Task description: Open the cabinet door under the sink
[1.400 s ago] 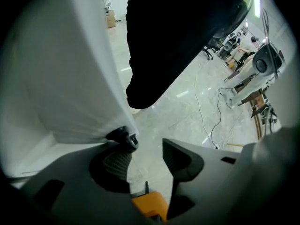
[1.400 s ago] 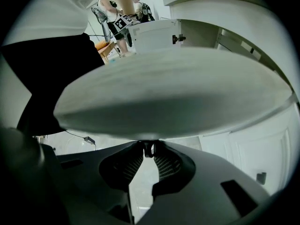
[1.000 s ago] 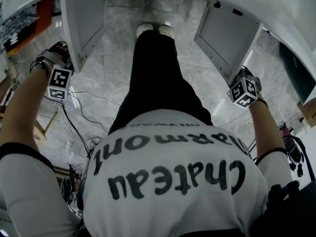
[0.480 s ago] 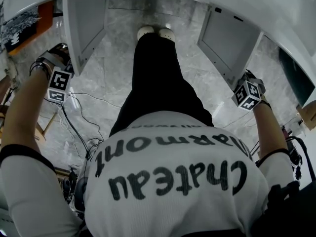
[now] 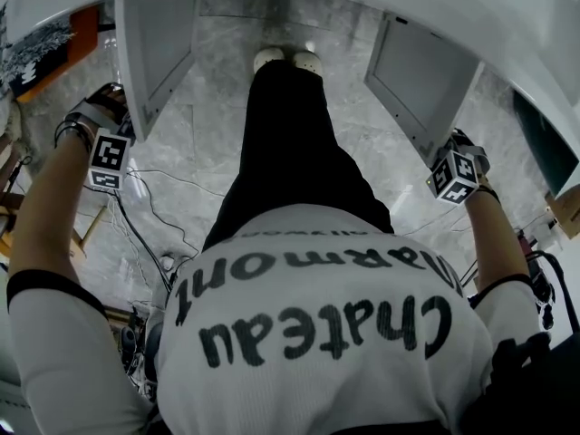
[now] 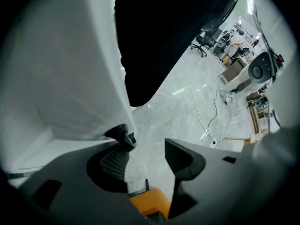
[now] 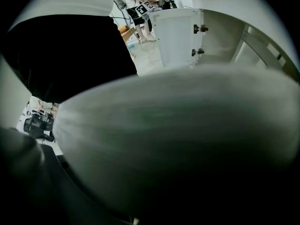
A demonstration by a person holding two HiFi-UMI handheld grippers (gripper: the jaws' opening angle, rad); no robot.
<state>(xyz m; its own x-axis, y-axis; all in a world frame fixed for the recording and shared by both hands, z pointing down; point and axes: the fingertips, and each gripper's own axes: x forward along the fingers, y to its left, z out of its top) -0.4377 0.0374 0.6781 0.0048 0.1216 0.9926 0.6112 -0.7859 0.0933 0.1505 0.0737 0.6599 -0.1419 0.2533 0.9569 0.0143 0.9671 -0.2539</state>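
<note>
At two o'clock the right door [image 5: 421, 80] had swung slightly wider, its panel filling the right gripper [image 5: 456, 152] view, jaws closing. The left gripper [image 6: 145, 145] gaped, empty. The task looked done.

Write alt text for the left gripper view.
Left gripper points down, jaws apart, with only grey floor between them; the white cabinet door stands beside one jaw. Black trousers and floor cables lie beyond.

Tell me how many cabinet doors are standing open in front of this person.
2. The left door stands swung out to the left of the person's legs, the right door to their right. The counter overhead may hide others.
</note>
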